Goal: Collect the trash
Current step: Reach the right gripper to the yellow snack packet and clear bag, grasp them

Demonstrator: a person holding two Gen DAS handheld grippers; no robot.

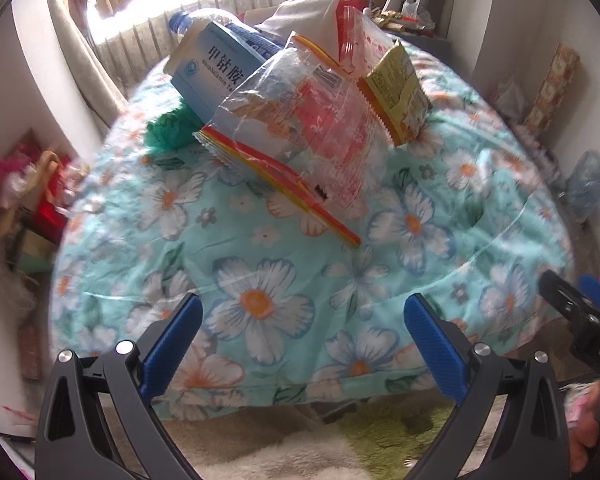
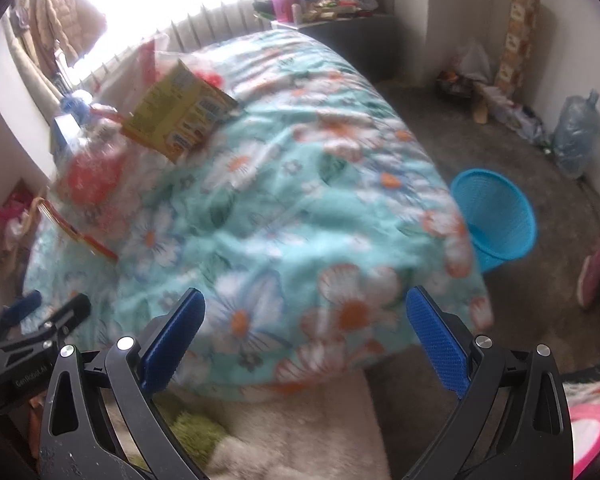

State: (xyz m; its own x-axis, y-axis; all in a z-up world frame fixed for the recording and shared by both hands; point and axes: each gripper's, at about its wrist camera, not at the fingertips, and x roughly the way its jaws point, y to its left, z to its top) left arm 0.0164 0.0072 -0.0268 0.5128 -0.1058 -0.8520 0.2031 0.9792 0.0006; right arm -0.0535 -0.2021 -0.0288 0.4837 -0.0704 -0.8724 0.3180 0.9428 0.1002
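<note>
Trash-gathering looks barely begun: the left tool (image 1: 302,322) and right tool (image 2: 305,316) both hang wide apart and empty over the near edge of the turquoise flower-print quilted bed (image 1: 268,280). The clear crinkled plastic wrapper with red print (image 1: 300,128), white-and-blue cardboard medicine box (image 1: 212,72) and yellow torn foil packet (image 1: 396,92) lie heaped toward the bed's far left. Next, I judge, one tool must reach the wrapper's near edge, then carry it to the blue plastic mesh bin (image 2: 496,216) on the floor beside the bed's right edge.

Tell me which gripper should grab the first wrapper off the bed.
Left. The left gripper is open and faces the clear wrapper head-on; the right gripper, also open, sees the pile off to its left.
</note>
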